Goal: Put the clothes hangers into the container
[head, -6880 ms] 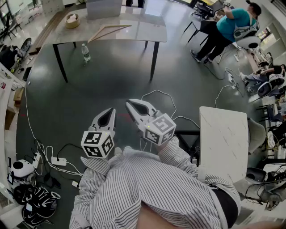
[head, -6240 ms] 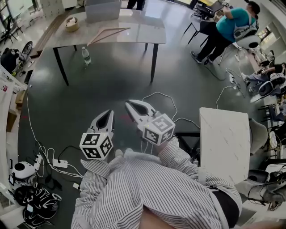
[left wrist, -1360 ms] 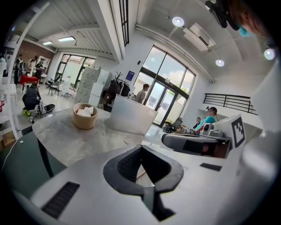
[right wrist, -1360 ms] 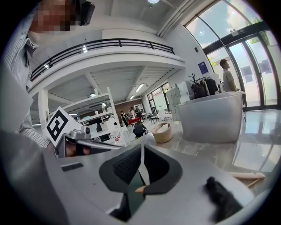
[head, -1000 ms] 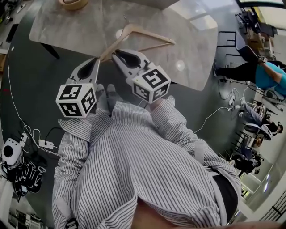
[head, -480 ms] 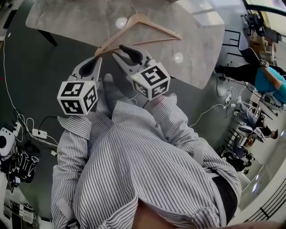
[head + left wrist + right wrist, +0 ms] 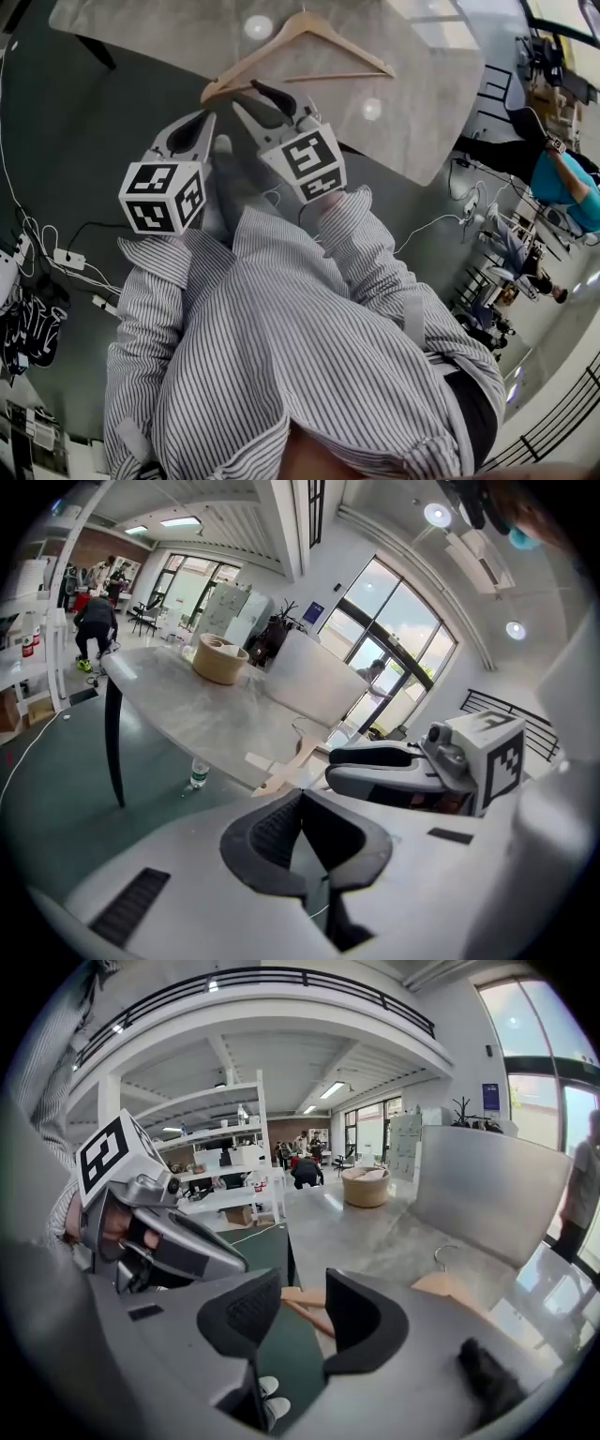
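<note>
The grey stone-look counter (image 7: 412,103) stands on dark legs. A wooden hanger (image 7: 302,22) lies flat on it, one end at the near edge. Further back sit a round tan basket (image 7: 219,658) and a big grey bin (image 7: 314,682) – apart from each other. On the dark floor (image 7: 84,122) below: a bottle (image 7: 197,776) and cables (image 7: 56,253).

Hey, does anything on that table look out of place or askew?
The wooden hanger lies with one arm tip poking past the table's near edge, out over the floor. Nothing looks spilled or damaged.
</note>
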The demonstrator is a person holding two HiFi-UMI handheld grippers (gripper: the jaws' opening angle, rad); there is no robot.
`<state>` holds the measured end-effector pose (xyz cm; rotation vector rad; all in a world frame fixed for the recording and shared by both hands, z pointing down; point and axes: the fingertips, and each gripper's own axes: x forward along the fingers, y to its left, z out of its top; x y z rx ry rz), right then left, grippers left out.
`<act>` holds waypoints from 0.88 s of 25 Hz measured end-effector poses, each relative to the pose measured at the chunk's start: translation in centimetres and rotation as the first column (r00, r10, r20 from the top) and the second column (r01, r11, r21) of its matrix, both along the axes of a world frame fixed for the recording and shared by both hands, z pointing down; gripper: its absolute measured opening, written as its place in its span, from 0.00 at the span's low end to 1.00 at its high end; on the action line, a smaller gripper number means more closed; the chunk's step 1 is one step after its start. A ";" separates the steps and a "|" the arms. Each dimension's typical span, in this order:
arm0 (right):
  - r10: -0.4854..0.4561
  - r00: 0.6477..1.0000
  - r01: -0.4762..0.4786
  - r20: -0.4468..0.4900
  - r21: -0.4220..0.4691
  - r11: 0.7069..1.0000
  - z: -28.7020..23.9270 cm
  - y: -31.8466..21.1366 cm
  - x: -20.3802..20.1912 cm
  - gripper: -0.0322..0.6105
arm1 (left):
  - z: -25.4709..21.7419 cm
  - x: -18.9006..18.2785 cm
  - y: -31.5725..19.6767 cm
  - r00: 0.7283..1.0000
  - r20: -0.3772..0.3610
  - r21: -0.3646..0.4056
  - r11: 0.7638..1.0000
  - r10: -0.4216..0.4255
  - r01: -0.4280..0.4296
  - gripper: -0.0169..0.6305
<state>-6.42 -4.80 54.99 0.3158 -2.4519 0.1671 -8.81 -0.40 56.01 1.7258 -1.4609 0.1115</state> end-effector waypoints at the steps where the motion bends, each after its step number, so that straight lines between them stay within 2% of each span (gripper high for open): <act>1: -0.011 1.000 0.011 -0.014 0.014 1.000 0.3 -0.1 -0.1 0.28 | 0.3 -0.1 0.1 1.000 -0.005 -0.006 1.000 -0.004 0.004 0.04; 4: -0.051 0.997 0.054 -0.060 0.054 0.997 1.5 0.1 -0.6 0.29 | 1.3 -0.5 0.4 1.000 -0.014 -0.023 1.000 -0.011 0.011 0.04; 11: -0.093 0.989 0.100 -0.116 0.055 0.994 4.0 0.6 -0.9 0.29 | 2.9 0.1 -0.1 0.999 -0.043 -0.046 0.999 -0.006 0.004 0.04; 15: -0.164 0.968 0.187 -0.192 0.110 0.976 5.1 0.8 -1.0 0.29 | 3.3 0.5 -0.6 0.999 -0.054 -0.051 0.999 0.003 -0.005 0.04; 22: -0.259 0.926 0.301 -0.276 0.121 0.946 7.1 1.4 -1.7 0.29 | 4.7 0.4 -0.6 0.997 -0.076 -0.071 0.997 0.000 -0.005 0.04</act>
